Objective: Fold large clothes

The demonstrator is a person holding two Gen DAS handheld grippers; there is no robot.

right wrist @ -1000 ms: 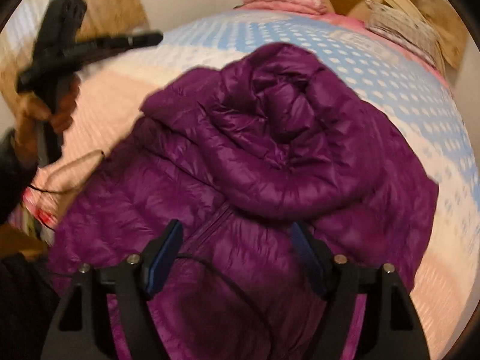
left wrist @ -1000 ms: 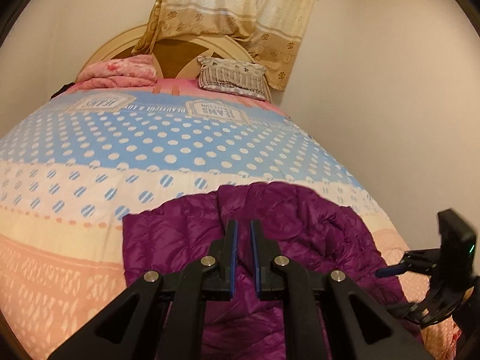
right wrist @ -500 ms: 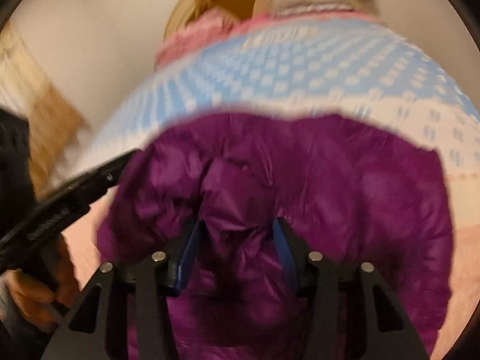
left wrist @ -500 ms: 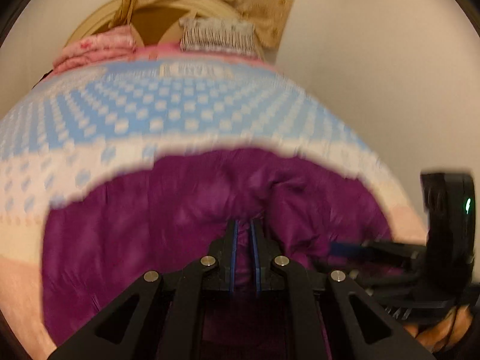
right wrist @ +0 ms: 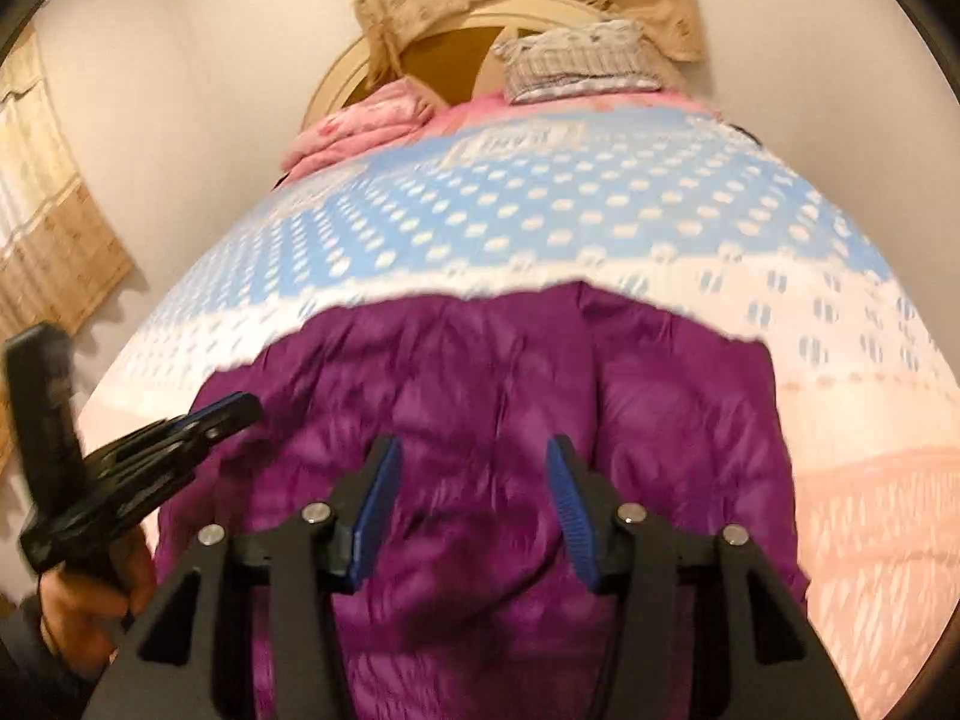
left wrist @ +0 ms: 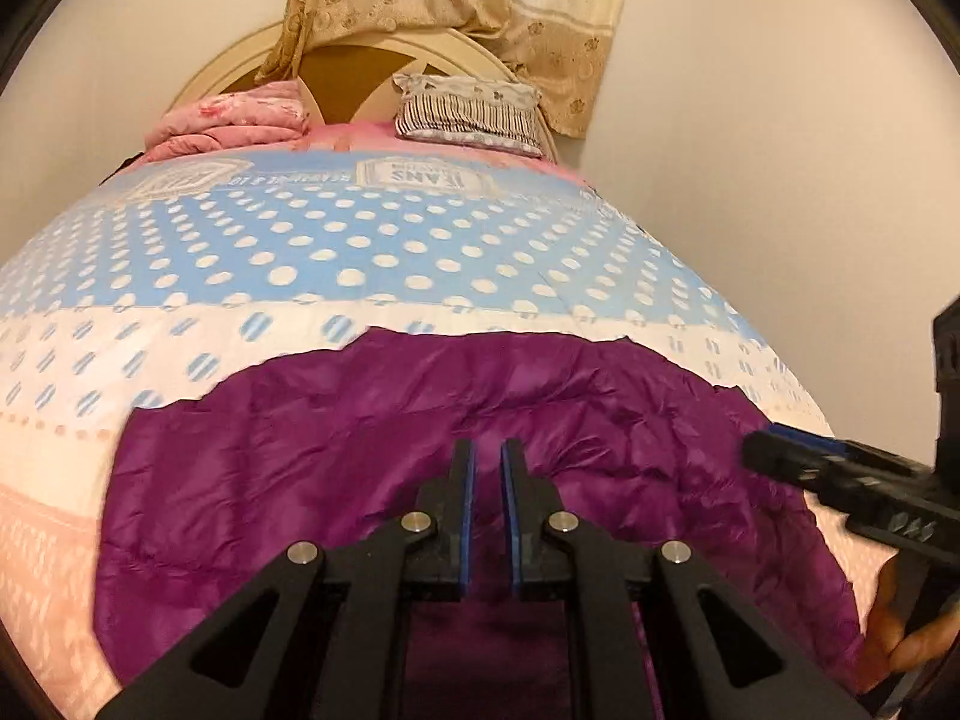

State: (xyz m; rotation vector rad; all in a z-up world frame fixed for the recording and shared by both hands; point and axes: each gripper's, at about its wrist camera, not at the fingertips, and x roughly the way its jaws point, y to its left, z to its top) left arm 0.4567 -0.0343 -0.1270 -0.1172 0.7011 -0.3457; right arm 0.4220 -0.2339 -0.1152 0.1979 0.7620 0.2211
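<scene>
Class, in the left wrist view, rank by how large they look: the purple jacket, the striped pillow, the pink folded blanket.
1. purple jacket, though nearest the camera.
2-3. striped pillow and pink folded blanket: too alike to rank.

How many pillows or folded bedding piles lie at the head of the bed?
2: a pink pile on the left and a striped pillow on the right, both before the headboard. More may be hidden.

The jacket [left wrist: 360,468] lies on the bed [left wrist: 300,264], near me. My left gripper [left wrist: 487,462] is over it, my right gripper [right wrist: 474,474] beside it on the right. Far behind, two pillows [left wrist: 474,114] lie before the headboard [left wrist: 354,66].
</scene>
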